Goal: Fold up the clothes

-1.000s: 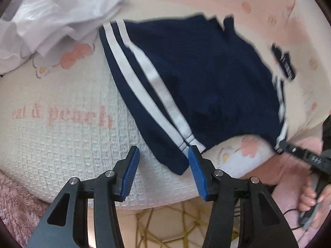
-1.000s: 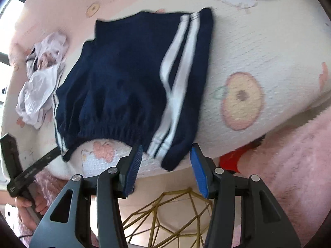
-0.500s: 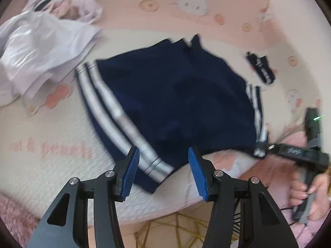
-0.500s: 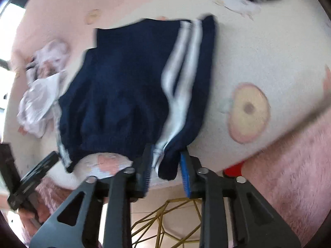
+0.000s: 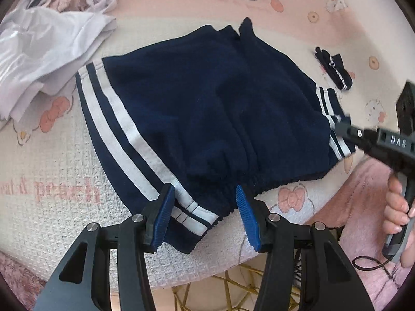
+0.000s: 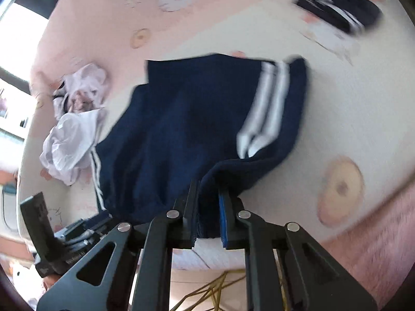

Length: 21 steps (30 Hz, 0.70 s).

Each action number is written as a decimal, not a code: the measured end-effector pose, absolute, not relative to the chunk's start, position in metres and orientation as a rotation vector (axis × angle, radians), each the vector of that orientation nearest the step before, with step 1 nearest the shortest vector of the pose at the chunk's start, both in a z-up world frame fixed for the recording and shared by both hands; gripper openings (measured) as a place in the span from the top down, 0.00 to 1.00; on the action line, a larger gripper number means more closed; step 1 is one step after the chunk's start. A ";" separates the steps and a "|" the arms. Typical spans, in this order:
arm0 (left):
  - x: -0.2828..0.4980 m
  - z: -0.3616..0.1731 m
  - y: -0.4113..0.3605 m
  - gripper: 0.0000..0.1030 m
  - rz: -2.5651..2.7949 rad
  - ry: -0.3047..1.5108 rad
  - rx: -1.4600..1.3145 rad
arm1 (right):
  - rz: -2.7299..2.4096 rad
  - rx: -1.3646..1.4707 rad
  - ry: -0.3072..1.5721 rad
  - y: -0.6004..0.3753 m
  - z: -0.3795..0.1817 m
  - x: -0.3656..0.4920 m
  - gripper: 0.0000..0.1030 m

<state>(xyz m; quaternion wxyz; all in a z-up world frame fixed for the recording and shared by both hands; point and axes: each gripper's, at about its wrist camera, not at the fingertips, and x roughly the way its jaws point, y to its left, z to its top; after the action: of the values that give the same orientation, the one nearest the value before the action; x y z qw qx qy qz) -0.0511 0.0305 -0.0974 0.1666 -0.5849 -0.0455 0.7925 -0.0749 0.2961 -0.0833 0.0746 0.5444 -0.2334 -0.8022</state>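
Navy shorts (image 5: 197,108) with white side stripes lie spread on a cream and pink blanket (image 5: 52,176). My left gripper (image 5: 205,207) is open, its blue pads on either side of the near striped waistband corner. In the right wrist view my right gripper (image 6: 208,207) is shut on the opposite waistband corner of the shorts (image 6: 186,129), and the cloth is lifted and bunched between its pads. The right gripper (image 5: 345,127) also shows at the right of the left wrist view, held by a hand (image 5: 396,207).
A pile of white and pale pink clothes (image 5: 52,33) lies at the far left. A small folded navy item with white stripes (image 5: 334,70) sits at the far right. A pink fluffy cover (image 5: 363,207) hangs at the near right. A gold wire frame (image 5: 207,292) shows below the edge.
My right gripper has closed on the waistband corner and pulled it up. My left gripper has moved forward, so the near striped corner now sits between its open pads.
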 end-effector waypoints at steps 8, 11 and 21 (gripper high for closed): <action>-0.048 -0.091 0.021 0.50 2.249 -0.194 -1.637 | -2.256 1.555 -0.424 0.212 -0.066 -0.129 0.85; -0.052 -0.085 0.014 0.50 2.243 -0.287 -1.605 | -2.097 1.697 -0.352 0.184 -0.106 -0.142 0.79; -0.084 -0.078 0.032 0.50 2.014 -0.499 -1.546 | -2.232 1.613 -0.670 0.257 -0.094 -0.100 0.64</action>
<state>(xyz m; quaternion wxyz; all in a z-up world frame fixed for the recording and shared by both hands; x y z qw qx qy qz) -0.0838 0.0321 -0.0784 0.2734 -0.5746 -0.1854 0.7488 -0.1005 0.2566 -0.0940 0.1532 0.5624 -0.2335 -0.7782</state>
